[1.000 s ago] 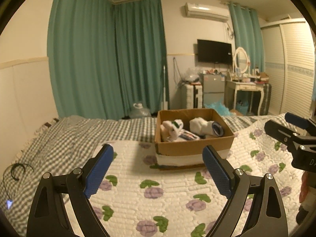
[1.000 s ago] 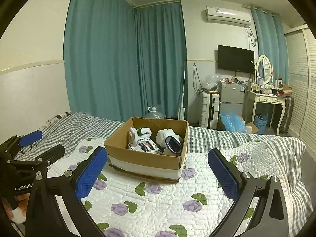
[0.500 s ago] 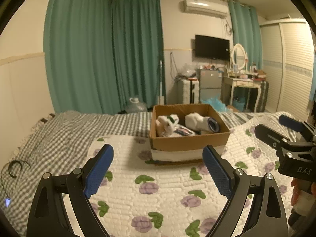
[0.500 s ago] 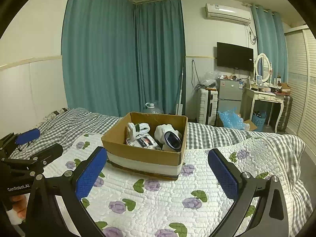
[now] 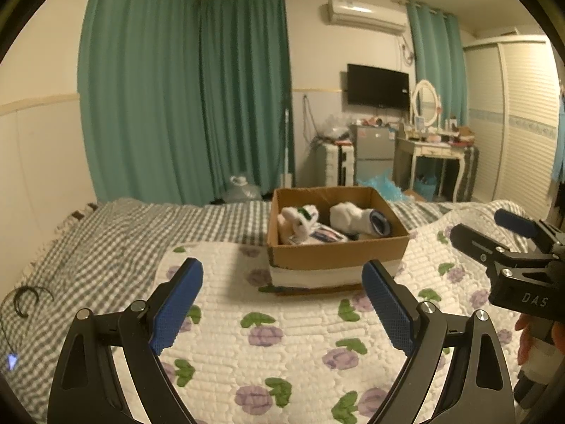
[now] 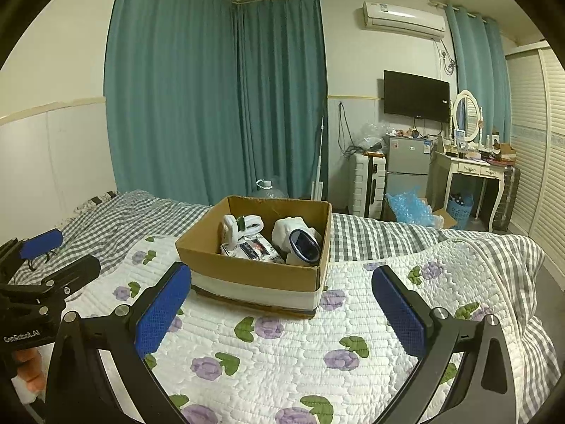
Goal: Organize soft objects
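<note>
While both grippers' jaws gape wide and hold nothing, the cardboard box (image 5: 335, 254) of soft objects (image 6: 296, 238) sits beyond them.

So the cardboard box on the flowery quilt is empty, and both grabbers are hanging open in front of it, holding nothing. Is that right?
Not quite: the cardboard box is not empty. The right wrist view shows white soft items inside it. The rest holds: the box sits on the flowery quilt, and the left gripper and right gripper are open and hold nothing.

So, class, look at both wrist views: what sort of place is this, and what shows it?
A bedroom in a home: a bed with a floral quilt, a dressing table with an oval mirror, and a louvred wardrobe.
</note>
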The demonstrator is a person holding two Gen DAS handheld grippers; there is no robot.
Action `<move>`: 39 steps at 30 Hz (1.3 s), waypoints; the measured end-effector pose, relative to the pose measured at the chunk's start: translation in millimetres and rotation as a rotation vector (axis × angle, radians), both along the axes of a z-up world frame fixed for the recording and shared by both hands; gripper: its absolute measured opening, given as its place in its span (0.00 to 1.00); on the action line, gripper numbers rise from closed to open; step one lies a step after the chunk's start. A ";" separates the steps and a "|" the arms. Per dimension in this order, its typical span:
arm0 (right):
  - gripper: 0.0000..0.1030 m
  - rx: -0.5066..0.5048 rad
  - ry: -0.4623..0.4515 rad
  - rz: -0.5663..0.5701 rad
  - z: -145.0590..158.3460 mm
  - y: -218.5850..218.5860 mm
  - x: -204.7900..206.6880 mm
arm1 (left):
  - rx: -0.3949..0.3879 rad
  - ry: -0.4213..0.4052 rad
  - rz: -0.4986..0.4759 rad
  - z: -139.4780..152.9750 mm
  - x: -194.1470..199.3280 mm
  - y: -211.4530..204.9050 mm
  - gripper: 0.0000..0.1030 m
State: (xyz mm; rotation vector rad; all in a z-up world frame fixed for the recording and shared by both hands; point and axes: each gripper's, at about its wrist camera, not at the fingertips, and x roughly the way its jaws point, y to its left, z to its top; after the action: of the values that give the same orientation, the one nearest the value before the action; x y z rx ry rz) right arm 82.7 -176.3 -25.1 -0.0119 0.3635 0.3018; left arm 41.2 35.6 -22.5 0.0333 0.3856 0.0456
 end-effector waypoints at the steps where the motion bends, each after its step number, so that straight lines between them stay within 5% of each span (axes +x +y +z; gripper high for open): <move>1: 1.00 0.000 0.001 0.000 -0.2 -0.1 -0.2 | 0.000 0.000 -0.001 0.0 0.0 0.0 0.90; 39: 1.00 -0.030 0.018 0.007 -11.4 7.7 2.5 | -0.002 0.015 0.000 -4.1 1.2 5.3 0.90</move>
State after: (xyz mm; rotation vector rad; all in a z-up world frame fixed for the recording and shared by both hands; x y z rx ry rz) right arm 85.3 -168.6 -36.4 -0.0405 0.3858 0.3038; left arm 42.4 40.9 -26.6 0.0316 0.4003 0.0445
